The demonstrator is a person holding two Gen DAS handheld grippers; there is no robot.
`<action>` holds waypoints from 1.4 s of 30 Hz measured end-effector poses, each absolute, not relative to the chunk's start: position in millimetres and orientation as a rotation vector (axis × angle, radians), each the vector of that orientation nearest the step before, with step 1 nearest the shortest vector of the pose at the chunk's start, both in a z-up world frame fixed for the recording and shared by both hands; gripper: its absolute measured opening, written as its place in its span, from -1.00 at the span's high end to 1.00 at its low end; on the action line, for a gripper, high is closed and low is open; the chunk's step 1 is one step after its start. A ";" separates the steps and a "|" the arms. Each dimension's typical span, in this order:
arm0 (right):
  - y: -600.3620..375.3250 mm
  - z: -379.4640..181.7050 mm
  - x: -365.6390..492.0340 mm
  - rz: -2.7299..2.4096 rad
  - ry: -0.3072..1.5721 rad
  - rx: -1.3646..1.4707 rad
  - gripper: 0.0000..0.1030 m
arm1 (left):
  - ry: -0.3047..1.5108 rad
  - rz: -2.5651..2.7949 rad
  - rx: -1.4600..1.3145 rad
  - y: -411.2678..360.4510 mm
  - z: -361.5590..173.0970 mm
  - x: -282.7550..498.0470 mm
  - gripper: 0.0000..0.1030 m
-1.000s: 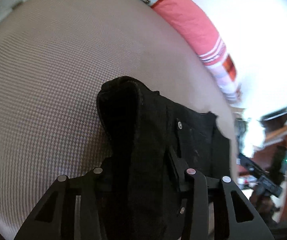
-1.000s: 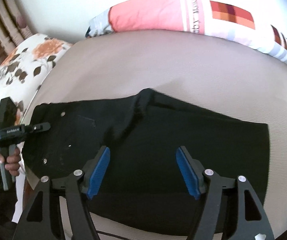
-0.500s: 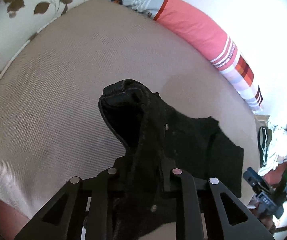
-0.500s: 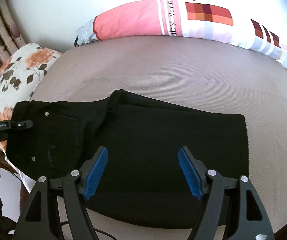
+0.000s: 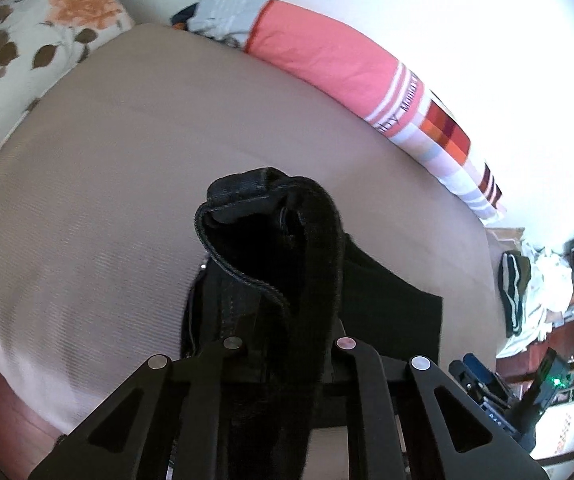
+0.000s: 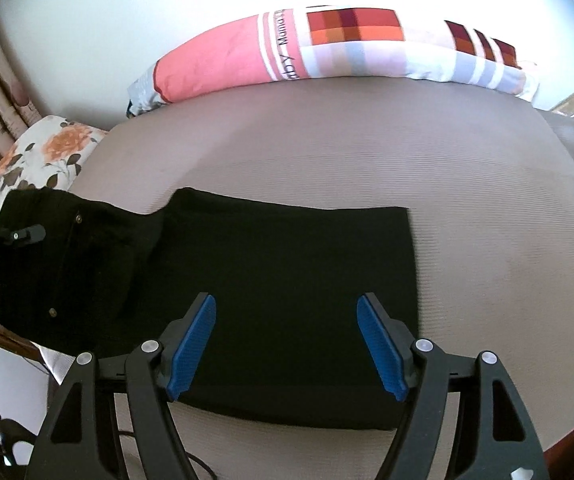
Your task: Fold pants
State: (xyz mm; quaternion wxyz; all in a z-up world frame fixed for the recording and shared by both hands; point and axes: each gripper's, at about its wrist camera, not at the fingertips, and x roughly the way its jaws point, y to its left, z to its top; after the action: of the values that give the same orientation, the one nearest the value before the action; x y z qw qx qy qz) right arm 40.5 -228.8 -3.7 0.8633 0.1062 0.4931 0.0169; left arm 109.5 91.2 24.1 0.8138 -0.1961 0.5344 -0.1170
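Black pants (image 6: 271,272) lie partly folded on a taupe bed (image 6: 367,140). The leg part lies flat as a rectangle. My left gripper (image 5: 287,344) is shut on the waistband end of the pants (image 5: 271,248) and holds it lifted off the bed, the cloth bunched and draped over its fingers. That gripper shows at the left edge of the right wrist view (image 6: 19,234). My right gripper (image 6: 287,344) is open and empty, blue pads apart, above the near edge of the flat leg part.
A long pink and striped bolster (image 6: 327,52) lies along the back wall. A floral pillow (image 6: 43,152) sits at the left. A pile of clothes (image 5: 527,292) lies off the bed's right end. The bed's front edge is close below both grippers.
My left gripper has lifted the waistband higher and pulled back, so more of the bed shows. My right gripper has drawn back from the pants and stays open.
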 end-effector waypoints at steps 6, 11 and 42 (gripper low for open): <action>-263.9 -5.9 29.3 -0.028 1.022 0.289 -0.43 | 1.145 -0.287 -0.356 34.6 24.8 110.1 0.72; -285.9 -13.5 22.0 -0.073 0.998 0.353 -0.43 | 1.156 -0.341 -0.318 -12.2 22.3 114.2 0.72; -325.7 -27.1 13.2 -0.158 0.980 0.427 -0.43 | 1.198 -0.554 -0.227 -117.2 -39.2 116.9 -0.34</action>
State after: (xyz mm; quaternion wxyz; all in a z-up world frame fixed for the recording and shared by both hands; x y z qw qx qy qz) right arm 13.2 -325.7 -27.1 0.8576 0.2034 0.4664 -0.0753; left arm 116.9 -117.2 -39.2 0.7842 -0.1053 0.5550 -0.2568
